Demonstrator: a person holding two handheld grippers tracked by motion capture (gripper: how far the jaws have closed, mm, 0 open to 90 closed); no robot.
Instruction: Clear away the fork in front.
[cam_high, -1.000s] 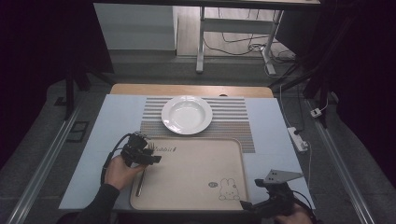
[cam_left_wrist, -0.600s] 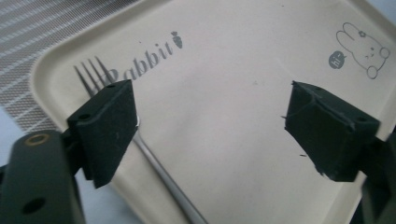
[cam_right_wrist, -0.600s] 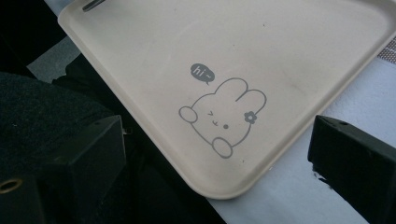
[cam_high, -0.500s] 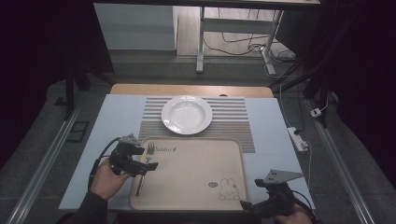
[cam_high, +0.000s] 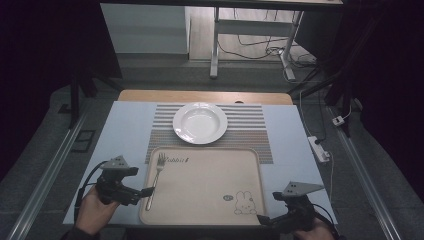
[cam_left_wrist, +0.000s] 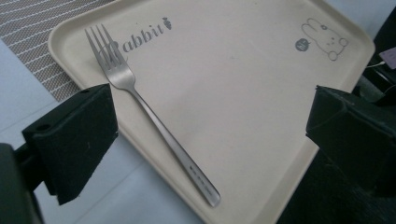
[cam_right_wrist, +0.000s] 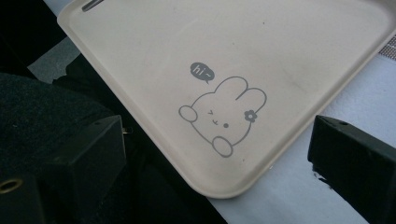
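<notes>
A metal fork (cam_high: 155, 178) (cam_left_wrist: 154, 123) lies along the left side of a beige tray (cam_high: 210, 200) (cam_left_wrist: 243, 88), tines pointing away from me. My left gripper (cam_high: 146, 192) (cam_left_wrist: 210, 135) is open, just left of the tray, its jaws apart on either side of the fork's handle without touching it. A rabbit drawing (cam_right_wrist: 224, 114) marks the tray's (cam_right_wrist: 280, 42) near right corner. My right gripper (cam_high: 261, 219) (cam_right_wrist: 219, 158) hangs open at that corner with nothing between its jaws. A white plate (cam_high: 200, 122) rests on the striped mat (cam_high: 250, 127) beyond the tray.
A pale blue cloth (cam_high: 125, 135) covers the table. A white power strip (cam_high: 318, 149) lies off the right edge. Table legs and cables (cam_high: 260, 50) stand on the floor at the back.
My left gripper has drawn back toward me and to the left, away from the fork, which stays lying on the tray. The right gripper has not moved.
</notes>
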